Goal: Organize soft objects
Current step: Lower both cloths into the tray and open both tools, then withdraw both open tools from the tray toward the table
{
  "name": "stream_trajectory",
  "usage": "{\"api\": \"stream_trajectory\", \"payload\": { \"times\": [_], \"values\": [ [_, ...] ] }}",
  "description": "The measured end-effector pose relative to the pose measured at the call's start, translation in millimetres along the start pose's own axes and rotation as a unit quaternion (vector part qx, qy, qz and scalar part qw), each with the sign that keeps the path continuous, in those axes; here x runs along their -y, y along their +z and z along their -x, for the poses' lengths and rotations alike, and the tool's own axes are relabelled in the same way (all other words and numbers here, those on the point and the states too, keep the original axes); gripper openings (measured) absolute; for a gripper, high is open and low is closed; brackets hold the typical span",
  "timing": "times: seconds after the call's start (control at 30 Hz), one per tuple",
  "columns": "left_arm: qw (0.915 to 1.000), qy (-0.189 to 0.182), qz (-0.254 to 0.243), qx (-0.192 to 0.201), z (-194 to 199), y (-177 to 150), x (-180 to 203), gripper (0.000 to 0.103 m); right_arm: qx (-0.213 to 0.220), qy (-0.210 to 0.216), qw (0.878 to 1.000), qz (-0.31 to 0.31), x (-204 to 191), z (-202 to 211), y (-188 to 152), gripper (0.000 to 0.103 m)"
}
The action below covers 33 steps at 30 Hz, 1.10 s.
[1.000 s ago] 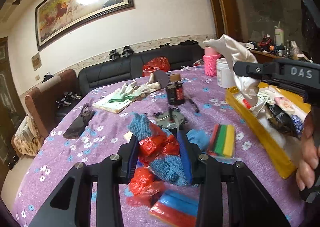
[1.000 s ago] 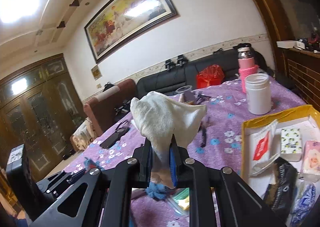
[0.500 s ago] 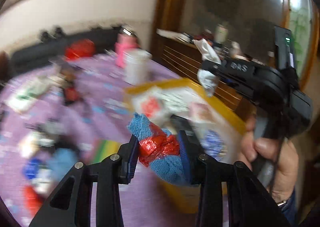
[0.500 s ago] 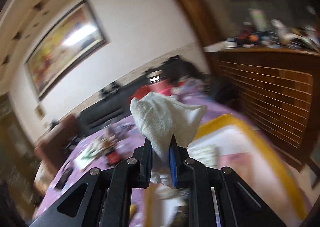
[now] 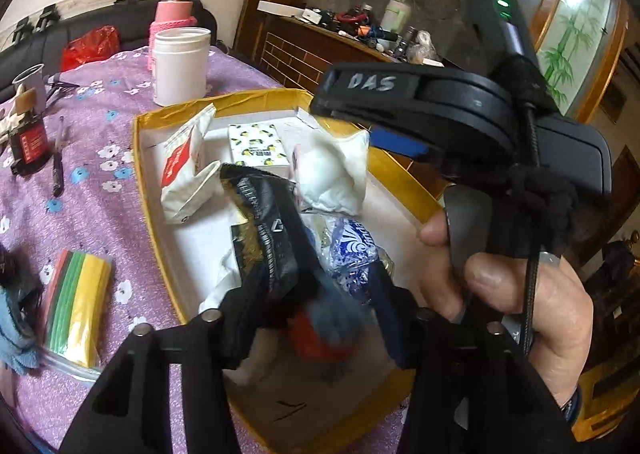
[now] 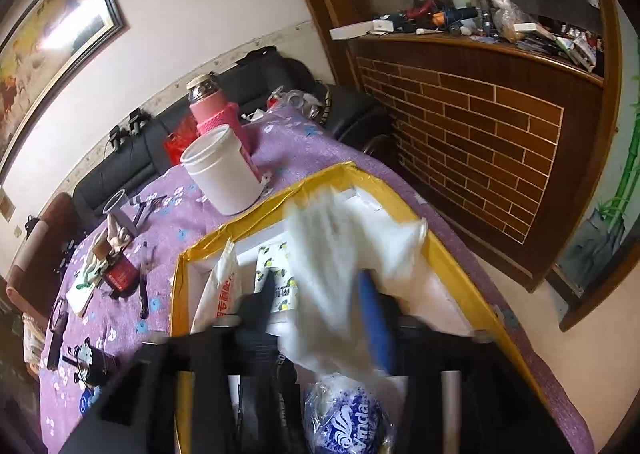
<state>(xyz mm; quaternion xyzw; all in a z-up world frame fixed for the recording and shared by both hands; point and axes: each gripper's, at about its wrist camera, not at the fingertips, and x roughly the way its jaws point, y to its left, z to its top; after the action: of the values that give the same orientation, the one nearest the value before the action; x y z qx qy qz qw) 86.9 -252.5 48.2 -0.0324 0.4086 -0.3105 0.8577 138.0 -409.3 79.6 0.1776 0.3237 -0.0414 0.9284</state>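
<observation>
Both grippers hang over the yellow box (image 5: 157, 214) with the white floor. The jaws of my left gripper (image 5: 312, 318) are opening. A blurred blue cloth and red bag bundle (image 5: 324, 330) sits loose between its fingers, low over the box's near end. In the left wrist view my right gripper (image 5: 344, 118) is held by a hand above the box's far side. Its jaws are opening too. The white cloth (image 5: 336, 170) lies crumpled in the box beneath it. In the right wrist view that white cloth (image 6: 340, 250) is a blur between the wide fingers of my right gripper (image 6: 316, 310).
The box holds a black pouch (image 5: 268, 230), a tissue pack (image 5: 258, 144), a white-and-red packet (image 5: 184, 162) and a blue-and-white packet (image 5: 352, 254). On the purple tablecloth stand a white jar (image 5: 180, 62) and a pink bottle (image 5: 172, 10). A coloured strip pack (image 5: 76, 302) lies left. A wooden cabinet (image 6: 480, 126) stands beyond.
Both grippers swung right, from over the table to over the yellow box, and tipped downward. Both jaws spread. The white cloth left the right gripper and the bundle came loose in the left.
</observation>
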Motion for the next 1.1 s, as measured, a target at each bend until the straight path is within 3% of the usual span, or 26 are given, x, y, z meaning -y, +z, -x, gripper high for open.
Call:
{"api": "stream_trajectory", "payload": {
  "times": [0.13, 0.3, 0.5, 0.67, 0.83, 0.93, 1.0, 1.1],
  "values": [
    [0.9999, 0.008, 0.002, 0.012, 15, -2, 1, 0.054, 0.027, 0.009, 0.999, -0.027, 9, 12, 3, 0.07],
    [0.9991, 0.026, 0.013, 0.029, 44, -7, -1, 0.054, 0.07, 0.066, 0.995, -0.037, 5, 30, 3, 0.07],
    [0.9962, 0.063, 0.034, 0.049, 87, -34, -21, 0.057, 0.088, 0.163, 0.983, 0.011, -28, 43, -7, 0.07],
    [0.9907, 0.101, 0.056, 0.071, 137, -70, -51, 0.057, 0.077, 0.222, 0.966, 0.105, -76, 50, -29, 0.07],
    [0.9792, 0.157, 0.096, 0.086, 182, -111, -97, 0.057, 0.027, 0.287, 0.938, 0.194, -128, 49, -63, 0.07],
    [0.9704, 0.182, 0.137, 0.08, 195, -133, -132, 0.057, -0.017, 0.332, 0.914, 0.231, -153, 47, -88, 0.071],
    [0.9641, 0.192, 0.166, 0.078, 201, -142, -153, 0.057, -0.055, 0.36, 0.894, 0.26, -172, 43, -107, 0.071],
    [0.9549, 0.211, 0.199, 0.067, 202, -145, -178, 0.057, -0.104, 0.365, 0.864, 0.331, -198, 37, -140, 0.071]
  ]
}}
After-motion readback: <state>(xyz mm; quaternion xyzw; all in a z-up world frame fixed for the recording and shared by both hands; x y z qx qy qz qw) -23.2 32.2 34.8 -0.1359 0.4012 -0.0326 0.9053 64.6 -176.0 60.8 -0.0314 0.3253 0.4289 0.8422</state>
